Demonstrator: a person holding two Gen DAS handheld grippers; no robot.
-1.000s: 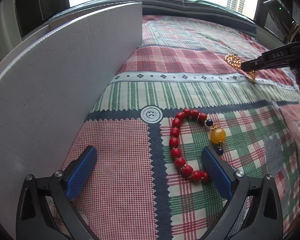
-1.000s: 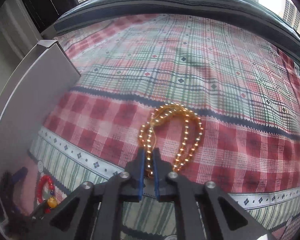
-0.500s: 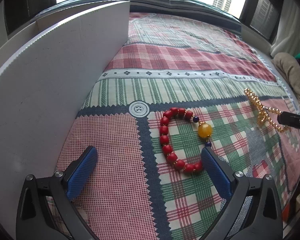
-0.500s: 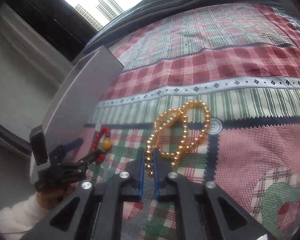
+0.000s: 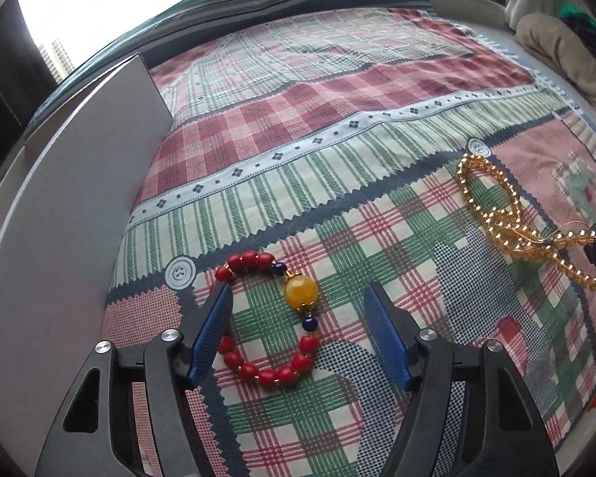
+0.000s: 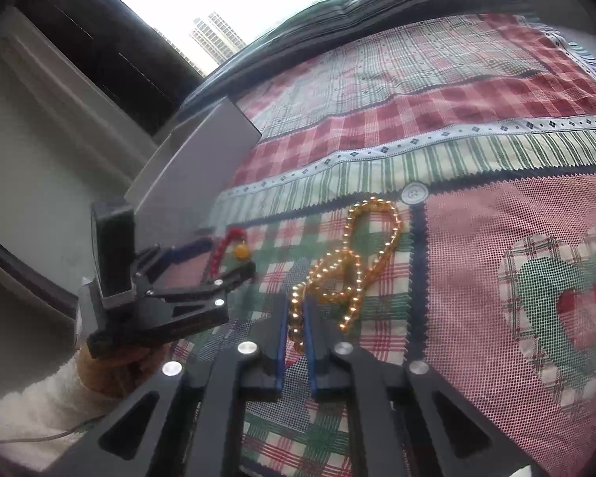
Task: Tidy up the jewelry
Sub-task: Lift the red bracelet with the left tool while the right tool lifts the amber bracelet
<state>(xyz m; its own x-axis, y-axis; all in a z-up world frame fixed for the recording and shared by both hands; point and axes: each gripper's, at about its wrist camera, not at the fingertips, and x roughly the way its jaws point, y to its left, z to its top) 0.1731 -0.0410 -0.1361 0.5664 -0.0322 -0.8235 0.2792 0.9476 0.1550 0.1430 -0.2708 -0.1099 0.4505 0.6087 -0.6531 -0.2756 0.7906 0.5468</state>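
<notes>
**Left jaws closing astride red bracelet**

Left gripper [image 5: 298,318] straddles the red bracelet [image 5: 272,328] on the plaid bedspread [image 5: 337,91]; jaws closing, pads not yet pressing; left finger overlaps the loop's 9 o'clock beads, yellow bead toward 12; right gripper [image 6: 297,332] clamped on the gold bead strand [image 6: 353,262], trailing toward 12; left hand nearer the bracelet.

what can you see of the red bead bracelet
The red bead bracelet is an open ring of glossy red beads with one large amber bead between two small dark blue ones. It lies flat on the plaid quilt by the white board. The left claw is closing around it, one finger overlapping its beads.
</notes>
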